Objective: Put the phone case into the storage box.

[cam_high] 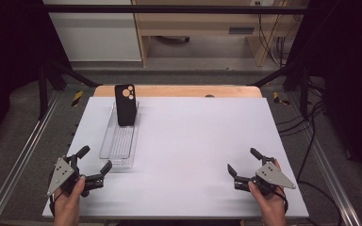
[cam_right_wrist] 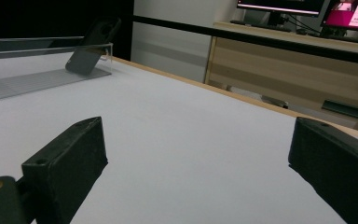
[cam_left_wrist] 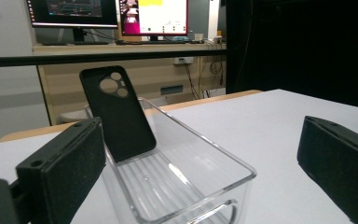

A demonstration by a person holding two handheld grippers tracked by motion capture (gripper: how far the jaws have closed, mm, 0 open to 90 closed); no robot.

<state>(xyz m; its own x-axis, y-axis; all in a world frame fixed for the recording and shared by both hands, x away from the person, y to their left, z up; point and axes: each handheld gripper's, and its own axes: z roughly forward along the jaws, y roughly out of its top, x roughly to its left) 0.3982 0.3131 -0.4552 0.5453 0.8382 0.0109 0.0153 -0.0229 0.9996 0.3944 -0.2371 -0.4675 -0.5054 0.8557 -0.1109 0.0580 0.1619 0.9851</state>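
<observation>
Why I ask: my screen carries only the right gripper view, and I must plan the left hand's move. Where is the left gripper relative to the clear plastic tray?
Observer: The left gripper is at the table's near left corner, close by the near end of the long clear ribbed plastic tray.
Operator: Are its jaws open?
Observer: Yes, wide open, with the tray's near end in the gap between them in the left gripper view.
Operator: What lies in the tray's near half?
Observer: Nothing; the black phone case with round camera cutouts, leaning at the far end, is its sole content.
</observation>
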